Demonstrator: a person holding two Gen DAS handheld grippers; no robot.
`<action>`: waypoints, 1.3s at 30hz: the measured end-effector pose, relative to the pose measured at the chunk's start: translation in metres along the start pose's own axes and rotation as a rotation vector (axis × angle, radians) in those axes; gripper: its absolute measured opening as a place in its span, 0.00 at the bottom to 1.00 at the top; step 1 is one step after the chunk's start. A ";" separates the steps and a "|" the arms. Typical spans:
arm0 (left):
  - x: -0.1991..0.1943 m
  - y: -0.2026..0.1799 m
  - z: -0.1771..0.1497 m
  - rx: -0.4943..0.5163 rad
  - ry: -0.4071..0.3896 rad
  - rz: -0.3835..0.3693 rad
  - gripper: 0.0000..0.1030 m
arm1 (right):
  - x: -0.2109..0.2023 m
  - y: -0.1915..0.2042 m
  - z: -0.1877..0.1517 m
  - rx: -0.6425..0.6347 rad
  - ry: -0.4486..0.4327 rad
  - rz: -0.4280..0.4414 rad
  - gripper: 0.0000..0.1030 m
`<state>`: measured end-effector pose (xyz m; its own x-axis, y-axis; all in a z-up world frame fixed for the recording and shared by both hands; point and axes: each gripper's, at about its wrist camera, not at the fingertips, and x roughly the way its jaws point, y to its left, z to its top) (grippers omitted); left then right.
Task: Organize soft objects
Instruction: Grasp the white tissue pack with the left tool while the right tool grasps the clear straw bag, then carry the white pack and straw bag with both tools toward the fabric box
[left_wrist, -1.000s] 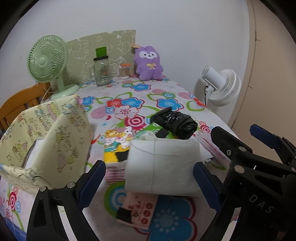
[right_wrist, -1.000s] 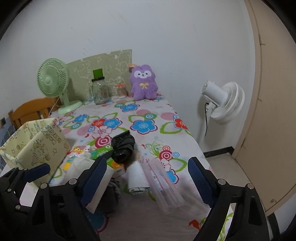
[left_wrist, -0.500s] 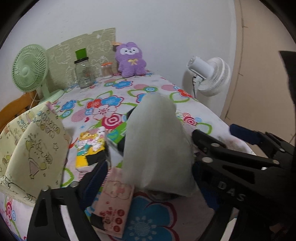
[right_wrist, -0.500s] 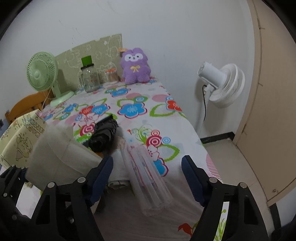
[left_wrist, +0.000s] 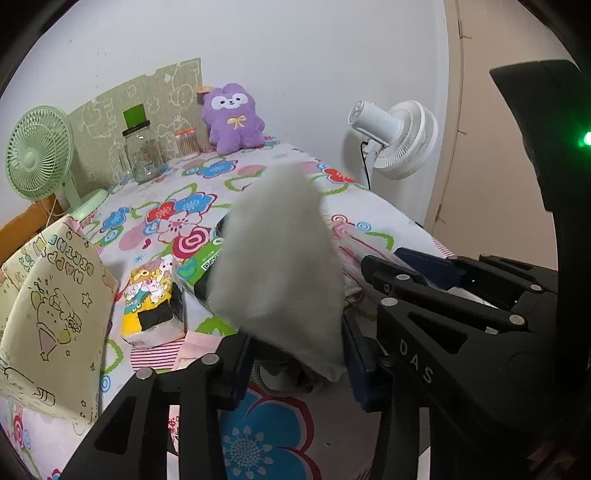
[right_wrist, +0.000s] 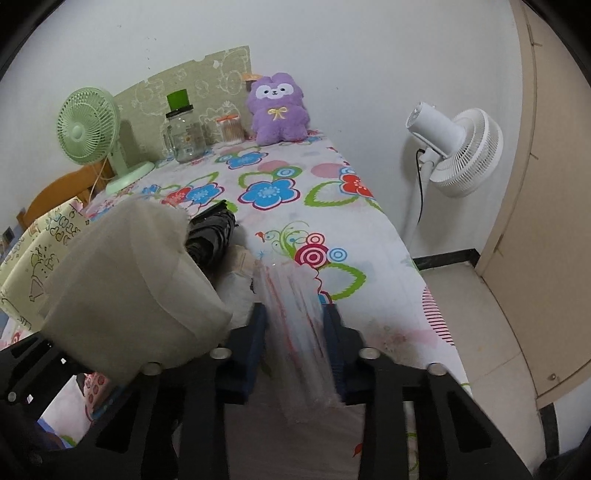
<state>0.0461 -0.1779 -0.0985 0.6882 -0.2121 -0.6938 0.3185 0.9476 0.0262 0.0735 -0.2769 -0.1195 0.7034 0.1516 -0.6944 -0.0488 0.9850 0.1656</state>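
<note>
Over the floral table (right_wrist: 280, 192), the white cloth (left_wrist: 280, 258) is now pinched by the closing left gripper (left_wrist: 295, 360), the clear plastic sleeve (right_wrist: 299, 332) by the closing right gripper (right_wrist: 293, 347); lifting can follow.

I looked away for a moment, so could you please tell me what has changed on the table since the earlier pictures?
The left gripper is closing on the white cloth, which lay flat and now stands bunched up. The right gripper came down and is closing around the clear plastic packet. The purple plush, both fans and the jar stayed put.
</note>
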 end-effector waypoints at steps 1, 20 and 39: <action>0.000 0.000 0.000 0.000 -0.001 0.001 0.40 | -0.001 0.000 0.000 0.000 -0.001 0.003 0.24; -0.030 0.013 0.007 -0.008 -0.070 0.015 0.32 | -0.032 0.016 0.013 -0.009 -0.052 -0.008 0.15; -0.073 0.047 0.030 -0.041 -0.109 0.072 0.32 | -0.082 0.065 0.046 -0.059 -0.135 -0.009 0.15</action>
<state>0.0298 -0.1252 -0.0250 0.7758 -0.1658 -0.6088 0.2406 0.9697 0.0425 0.0451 -0.2287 -0.0197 0.7929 0.1345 -0.5943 -0.0814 0.9900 0.1156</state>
